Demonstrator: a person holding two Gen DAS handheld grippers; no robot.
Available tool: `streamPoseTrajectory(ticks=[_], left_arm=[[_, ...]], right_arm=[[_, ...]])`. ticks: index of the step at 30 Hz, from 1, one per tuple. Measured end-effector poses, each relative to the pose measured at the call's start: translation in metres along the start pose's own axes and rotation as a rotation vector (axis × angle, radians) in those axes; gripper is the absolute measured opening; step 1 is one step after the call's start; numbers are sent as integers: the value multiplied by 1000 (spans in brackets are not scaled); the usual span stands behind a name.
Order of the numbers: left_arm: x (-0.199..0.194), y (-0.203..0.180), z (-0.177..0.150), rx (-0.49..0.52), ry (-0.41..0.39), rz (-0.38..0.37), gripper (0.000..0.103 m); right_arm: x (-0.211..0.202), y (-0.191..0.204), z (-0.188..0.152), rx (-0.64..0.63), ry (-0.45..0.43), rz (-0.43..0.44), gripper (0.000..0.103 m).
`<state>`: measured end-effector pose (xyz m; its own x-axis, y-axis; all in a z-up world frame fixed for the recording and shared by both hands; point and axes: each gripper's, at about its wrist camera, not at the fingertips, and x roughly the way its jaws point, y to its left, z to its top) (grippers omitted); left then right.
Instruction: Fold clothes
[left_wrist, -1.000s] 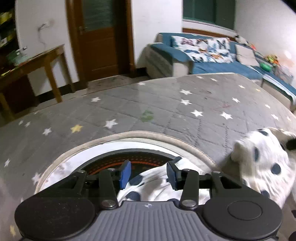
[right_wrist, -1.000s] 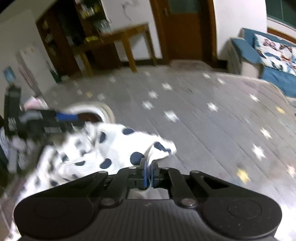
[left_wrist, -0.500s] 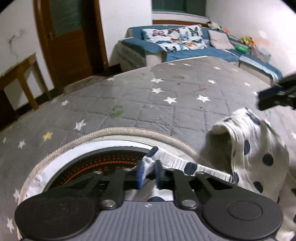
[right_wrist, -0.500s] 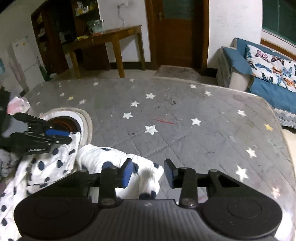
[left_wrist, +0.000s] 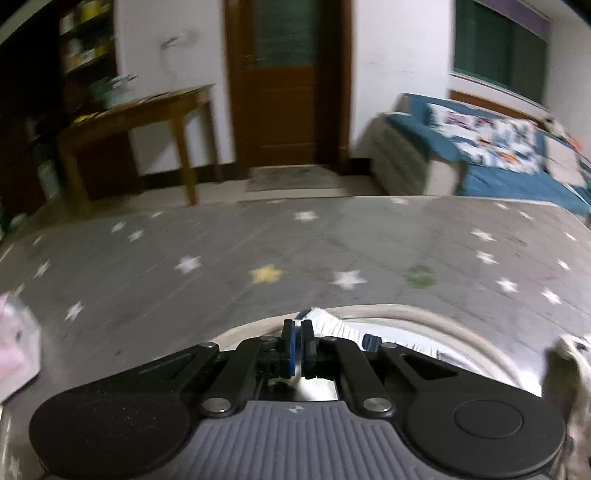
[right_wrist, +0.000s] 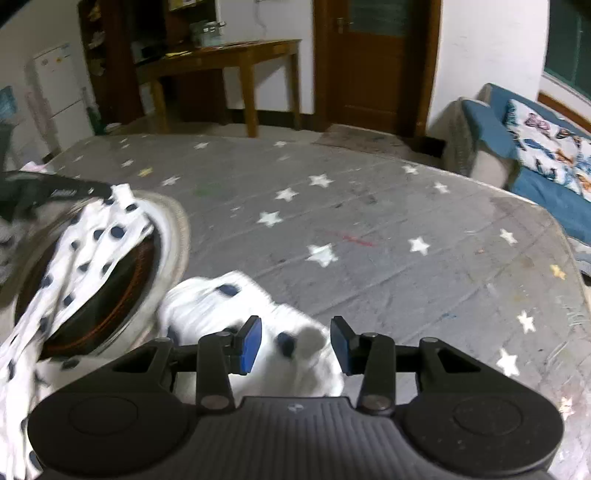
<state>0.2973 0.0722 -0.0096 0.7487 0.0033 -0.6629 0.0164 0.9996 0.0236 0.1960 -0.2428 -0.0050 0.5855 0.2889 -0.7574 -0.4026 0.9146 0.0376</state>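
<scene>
Left gripper (left_wrist: 297, 341) clamped on a spotted white garment (right_wrist: 99, 236) edge above the round basket (right_wrist: 173, 236), right gripper (right_wrist: 294, 345) fingers apart (nothing between) over garment bunched beside basket, grey star-print mattress (right_wrist: 369, 221) beneath.

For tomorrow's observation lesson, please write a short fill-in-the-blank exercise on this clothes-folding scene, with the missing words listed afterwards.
1. The white garment is printed with dark ____.
2. The left gripper has its jaws ____ on the garment's edge.
3. The right gripper has its jaws ____, gripping nothing.
4. The grey mattress cover is scattered with ____.

Missing words: dots; shut; open; stars
</scene>
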Motion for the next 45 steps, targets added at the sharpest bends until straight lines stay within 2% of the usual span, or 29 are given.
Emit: streamPoseTrajectory(ticks=[3, 8, 10, 12, 15, 19, 23, 25, 31, 34, 35, 40, 42, 45], left_arm=[[3, 14, -4, -30, 18, 34, 5], [-12, 23, -4, -38, -3, 34, 8], [-23, 17, -3, -6, -30, 21, 8], [-31, 6, -3, 24, -38, -32, 8], [-30, -15, -4, 94, 3, -136, 8], [-12, -43, -10, 169, 90, -198, 8], [8, -56, -12, 163, 145, -179, 9], [12, -56, -8, 147, 149, -172, 9], [20, -57, -4, 75, 101, -128, 9], [24, -52, -3, 13, 60, -114, 8], [25, -51, -3, -5, 46, -107, 8], [30, -45, 2, -97, -37, -78, 8], [33, -46, 3, -102, -102, -25, 8], [39, -42, 3, -128, -136, 24, 8]], right_arm=[[2, 4, -5, -1, 23, 16, 41], [10, 6, -11, 9, 64, 13, 41], [13, 7, -11, 8, 66, 6, 41], [16, 6, -9, 14, 61, -5, 41], [23, 5, -4, 19, 53, -26, 41], [34, -1, 7, 28, 36, -67, 42], [49, -13, 19, 40, 10, -126, 42], [55, -20, 25, 34, -6, -167, 42], [75, -44, 43, 24, -52, -294, 42], [84, -57, 49, 29, -69, -345, 50], [86, -61, 50, 31, -74, -355, 53], [93, -79, 51, 59, -104, -391, 55], [93, -85, 49, 76, -117, -398, 58], [90, -93, 48, 101, -138, -392, 59]])
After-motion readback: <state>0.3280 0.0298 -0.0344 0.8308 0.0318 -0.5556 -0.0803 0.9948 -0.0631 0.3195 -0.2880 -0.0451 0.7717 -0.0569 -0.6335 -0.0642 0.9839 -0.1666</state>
